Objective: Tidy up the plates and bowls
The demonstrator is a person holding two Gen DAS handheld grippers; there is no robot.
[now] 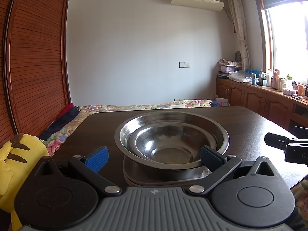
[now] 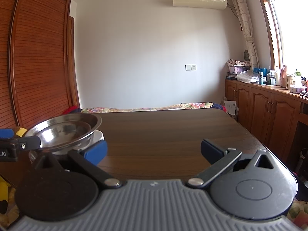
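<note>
Holding both grippers spread, I see nested bowls [image 1: 171,144] on stacked plates [image 1: 154,179] between my left gripper's [image 1: 154,157] fingers; my right gripper [image 2: 154,152] frames bare table [image 2: 173,134].

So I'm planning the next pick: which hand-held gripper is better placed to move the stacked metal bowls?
Left. The left hand-held gripper is open right at the nested bowls, which sit centred between its fingers. The right hand-held gripper faces bare table, with the bowls off to its left.

Left claw [image 1: 154,156] black arms, blue ribbed pads, silver rivets, grey ridged body
</note>
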